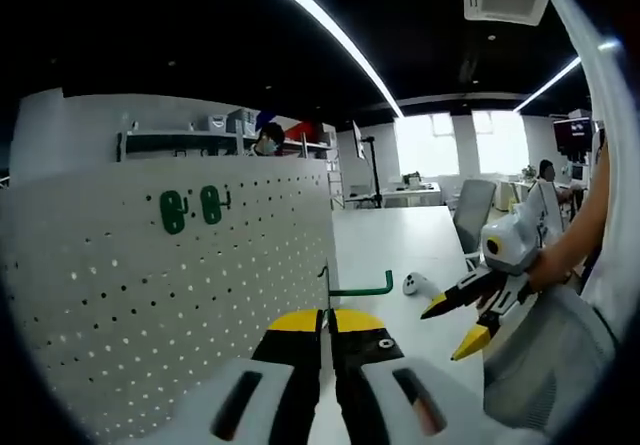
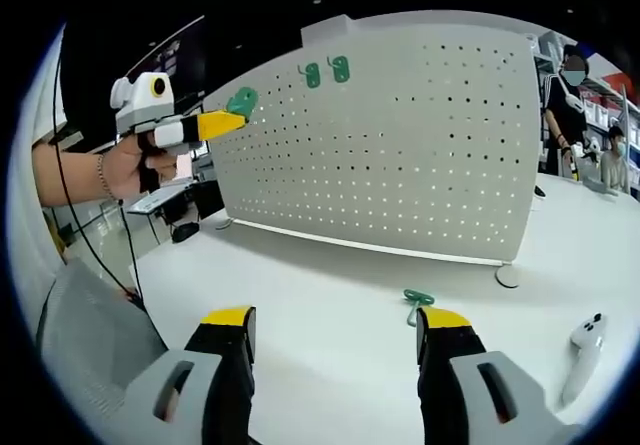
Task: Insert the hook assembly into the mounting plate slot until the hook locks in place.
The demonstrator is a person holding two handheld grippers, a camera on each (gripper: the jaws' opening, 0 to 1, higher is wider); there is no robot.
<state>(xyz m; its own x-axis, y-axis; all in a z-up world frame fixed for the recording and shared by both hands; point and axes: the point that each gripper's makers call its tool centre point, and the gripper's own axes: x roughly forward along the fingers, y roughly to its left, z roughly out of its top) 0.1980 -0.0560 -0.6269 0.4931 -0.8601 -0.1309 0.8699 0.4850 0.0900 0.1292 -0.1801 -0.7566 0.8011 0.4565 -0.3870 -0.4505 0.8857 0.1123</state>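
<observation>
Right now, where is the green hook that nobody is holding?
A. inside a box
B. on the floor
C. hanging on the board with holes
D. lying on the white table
D. In the right gripper view a green hook lies flat on the white table, in front of the board with holes and just beyond the open right gripper.

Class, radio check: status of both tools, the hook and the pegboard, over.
Left tool shut on green hook, held beside pegboard edge. Right tool open, empty, above table. Second hook lies on table. Nothing blocking board.
</observation>
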